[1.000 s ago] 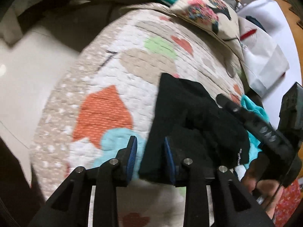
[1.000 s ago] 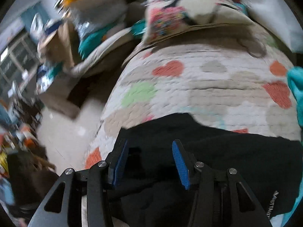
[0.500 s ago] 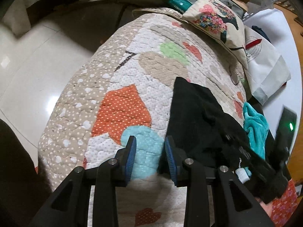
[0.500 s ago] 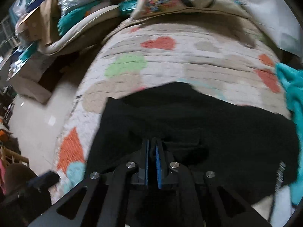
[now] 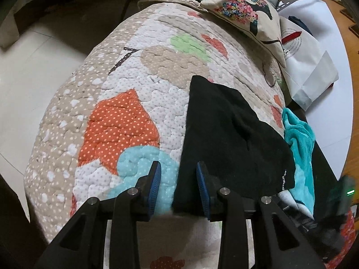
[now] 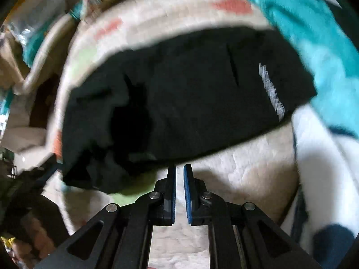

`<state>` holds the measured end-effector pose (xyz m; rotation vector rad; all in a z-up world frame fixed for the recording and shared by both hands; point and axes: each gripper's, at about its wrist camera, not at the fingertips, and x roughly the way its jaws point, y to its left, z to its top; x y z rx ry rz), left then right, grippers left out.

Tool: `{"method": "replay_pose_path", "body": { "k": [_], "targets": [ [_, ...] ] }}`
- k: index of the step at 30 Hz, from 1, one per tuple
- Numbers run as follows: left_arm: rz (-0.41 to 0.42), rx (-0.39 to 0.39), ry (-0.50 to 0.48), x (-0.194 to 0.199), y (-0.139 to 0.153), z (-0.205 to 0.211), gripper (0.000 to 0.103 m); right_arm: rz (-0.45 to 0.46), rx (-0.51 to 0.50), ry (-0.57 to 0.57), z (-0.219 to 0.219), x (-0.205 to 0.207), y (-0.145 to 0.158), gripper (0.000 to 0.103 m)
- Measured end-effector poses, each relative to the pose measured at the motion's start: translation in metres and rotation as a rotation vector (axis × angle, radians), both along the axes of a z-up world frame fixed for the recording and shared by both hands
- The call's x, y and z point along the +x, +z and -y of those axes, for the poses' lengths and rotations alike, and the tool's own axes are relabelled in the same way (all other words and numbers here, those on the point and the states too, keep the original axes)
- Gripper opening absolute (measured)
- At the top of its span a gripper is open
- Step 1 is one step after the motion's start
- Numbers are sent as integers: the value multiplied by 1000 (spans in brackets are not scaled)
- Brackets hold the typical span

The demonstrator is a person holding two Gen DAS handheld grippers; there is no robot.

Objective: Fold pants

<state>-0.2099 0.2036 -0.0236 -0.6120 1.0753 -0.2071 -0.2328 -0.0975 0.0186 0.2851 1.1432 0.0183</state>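
Note:
The black pants (image 5: pixel 226 139) lie folded into a compact slab on the patchwork quilt (image 5: pixel 125 121). They also fill the middle of the blurred right wrist view (image 6: pixel 179 98), with a small white label near their right end. My left gripper (image 5: pixel 178 185) is open at the pants' near left corner, its right pad against the cloth edge, gripping nothing. My right gripper (image 6: pixel 178 180) is nearly closed with a thin gap, empty, just short of the pants' near edge.
A teal fleece (image 5: pixel 298 139) lies beside the pants on the right and shows in the right wrist view (image 6: pixel 314 44). A floral cushion (image 5: pixel 244 9) and white paper bag (image 5: pixel 307 62) sit at the quilt's far end. The quilt's left edge drops to pale floor (image 5: pixel 29 71).
My right gripper closed over the pants, then pulled back off them toward me. My left gripper drew back slightly to the pants' near corner. The pants now lie flatter.

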Motion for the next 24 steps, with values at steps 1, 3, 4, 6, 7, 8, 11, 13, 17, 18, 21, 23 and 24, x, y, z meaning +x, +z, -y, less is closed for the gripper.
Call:
{"method": "replay_pose_path", "body": {
  "k": [1, 3, 4, 6, 7, 8, 11, 13, 17, 18, 21, 23, 24],
  "targets": [
    [-3, -7, 0, 0, -2, -1, 32, 67, -3, 19, -8, 3, 14, 9],
    [-8, -24, -2, 0, -7, -3, 33, 159, 47, 66, -21, 10, 27, 9],
    [-9, -26, -1, 0, -9, -6, 34, 186, 101, 93, -27, 16, 30, 9],
    [-9, -29, 6, -1, -11, -11, 37, 206, 221, 119, -36, 28, 25, 9],
    [-9, -29, 12, 0, -11, -14, 37, 188, 275, 111, -37, 34, 16, 9],
    [-9, -29, 17, 0, -11, -16, 37, 153, 305, 89, -37, 37, 5, 9],
    [-8, -44, 35, 4, -11, -22, 42, -20, 318, -26, -26, 30, -38, 9],
    [-17, -56, 37, 10, -12, -19, 44, -22, 378, -63, -15, 13, -48, 6],
    [-6, -40, -2, 18, -14, 2, 44, -44, 207, -28, -22, 7, -24, 11],
    [7, -26, -12, 18, -14, 6, 45, -16, 152, -1, -26, 10, -13, 13],
    [47, -8, -34, 18, -15, 11, 47, 76, 60, 121, -49, 34, 19, 27],
    [67, -20, -49, 17, -15, 9, 48, 103, 44, 209, -72, 54, 30, 64],
    [79, -23, -59, 15, -15, 9, 49, 106, 27, 256, -85, 66, 31, 67]
  ]
}}
